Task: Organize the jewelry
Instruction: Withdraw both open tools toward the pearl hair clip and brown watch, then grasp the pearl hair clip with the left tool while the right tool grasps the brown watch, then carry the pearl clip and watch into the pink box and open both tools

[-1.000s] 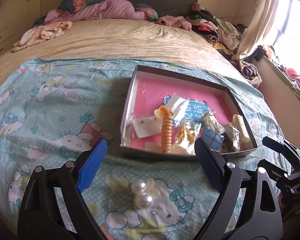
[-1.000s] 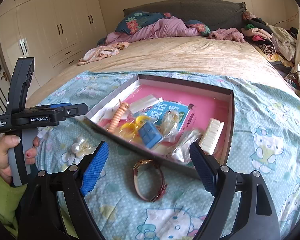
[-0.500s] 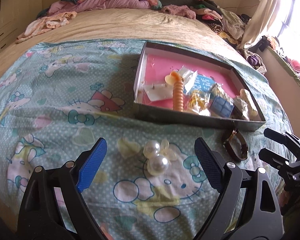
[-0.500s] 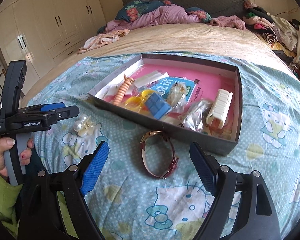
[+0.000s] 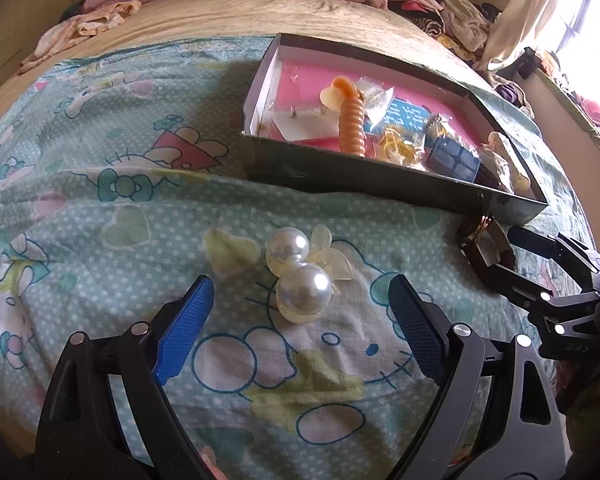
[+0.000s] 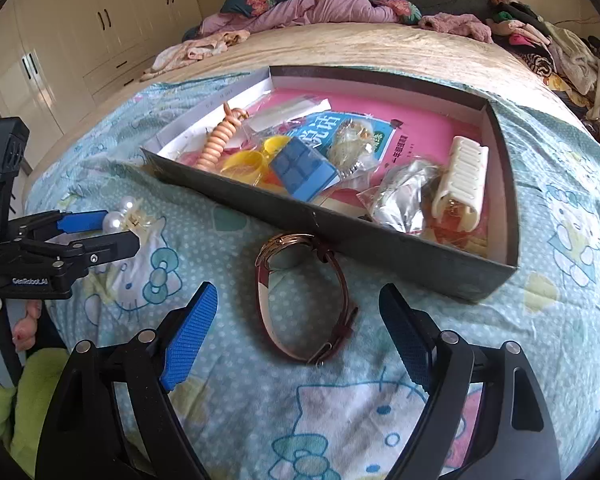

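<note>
Both jaws stand released: left hand-held gripper point(image 5: 300, 336) straddles the pearl clip point(image 5: 300, 276) on the bedspread point(image 5: 100, 200), right hand-held gripper point(image 6: 298, 340) straddles the watch point(image 6: 304, 296) beside the box point(image 6: 340, 236); the rounded pearls may slip free, or soft fabric may bunch into the pinch.
</note>
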`<state>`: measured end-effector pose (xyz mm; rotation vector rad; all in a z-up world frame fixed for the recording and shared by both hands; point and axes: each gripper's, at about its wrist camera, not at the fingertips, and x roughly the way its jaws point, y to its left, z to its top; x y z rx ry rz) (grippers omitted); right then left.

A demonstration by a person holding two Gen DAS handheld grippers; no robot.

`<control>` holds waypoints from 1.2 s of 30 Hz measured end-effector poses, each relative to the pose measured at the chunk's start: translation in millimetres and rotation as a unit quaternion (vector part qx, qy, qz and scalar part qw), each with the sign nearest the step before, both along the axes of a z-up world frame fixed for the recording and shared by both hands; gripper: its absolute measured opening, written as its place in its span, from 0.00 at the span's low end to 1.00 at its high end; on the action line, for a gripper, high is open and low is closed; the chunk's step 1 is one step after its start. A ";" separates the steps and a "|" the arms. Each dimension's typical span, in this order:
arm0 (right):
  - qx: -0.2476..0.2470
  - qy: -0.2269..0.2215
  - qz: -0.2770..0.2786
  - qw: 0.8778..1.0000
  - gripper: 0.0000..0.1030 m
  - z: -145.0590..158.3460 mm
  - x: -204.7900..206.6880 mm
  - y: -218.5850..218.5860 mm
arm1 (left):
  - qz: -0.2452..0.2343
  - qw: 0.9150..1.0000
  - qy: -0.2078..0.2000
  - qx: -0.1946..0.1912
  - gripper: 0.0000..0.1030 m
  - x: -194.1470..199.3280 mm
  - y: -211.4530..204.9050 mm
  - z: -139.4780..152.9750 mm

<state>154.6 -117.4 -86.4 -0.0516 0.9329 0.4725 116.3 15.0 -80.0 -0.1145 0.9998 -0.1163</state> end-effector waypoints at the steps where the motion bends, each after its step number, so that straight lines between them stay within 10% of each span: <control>1: -0.002 0.001 0.001 1.000 0.80 -1.8 1.6 1.9 | 0.001 1.000 0.000 0.000 0.79 0.3 0.4 -1.1; 9: -0.028 -0.015 0.016 0.999 0.65 -15.5 9.8 14.2 | 0.013 1.000 -0.002 -0.006 0.66 6.6 3.1 -3.0; 12: -0.034 -0.029 0.028 0.999 0.46 -16.3 8.0 14.9 | 0.012 1.000 -0.010 0.010 0.29 6.5 -1.3 -2.9; 36: 0.029 -0.098 0.049 0.994 0.40 61.7 -19.8 -8.3 | -0.014 0.996 -0.084 -0.014 0.28 -4.7 -16.9 56.4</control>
